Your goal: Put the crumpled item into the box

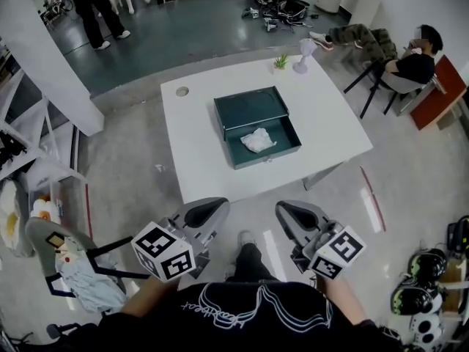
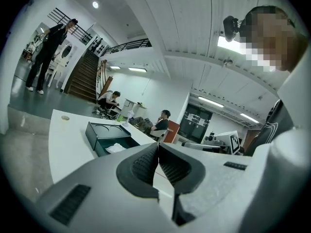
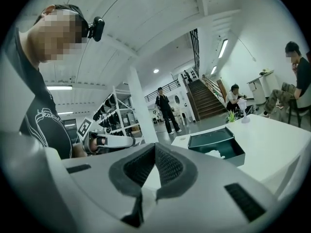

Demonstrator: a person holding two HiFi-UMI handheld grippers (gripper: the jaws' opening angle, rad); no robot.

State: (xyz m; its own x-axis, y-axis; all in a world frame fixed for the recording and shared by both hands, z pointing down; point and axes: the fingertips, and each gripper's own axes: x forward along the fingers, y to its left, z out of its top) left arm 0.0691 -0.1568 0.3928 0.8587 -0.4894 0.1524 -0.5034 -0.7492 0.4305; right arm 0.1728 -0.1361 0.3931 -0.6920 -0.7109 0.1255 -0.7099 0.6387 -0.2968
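Note:
A dark green box [image 1: 256, 126] lies open on the white table [image 1: 198, 149], its lid folded back. A crumpled white item [image 1: 258, 140] rests inside its near compartment. The box [image 2: 104, 136] with the crumpled item [image 2: 115, 148] also shows in the left gripper view, and the box [image 3: 217, 145] with the item [image 3: 214, 154] in the right gripper view. My left gripper [image 1: 207, 213] and right gripper [image 1: 289, 215] are held close to my body, well short of the table's near edge. Both are shut with nothing between their tips.
A small plant [image 1: 281, 61] and a pale cup-like stand [image 1: 303, 56] sit at the table's far edge. A seated person [image 1: 399, 59] is at the right, another person [image 1: 95, 9] stands far left. A chair with cloth [image 1: 73, 266] is at my left.

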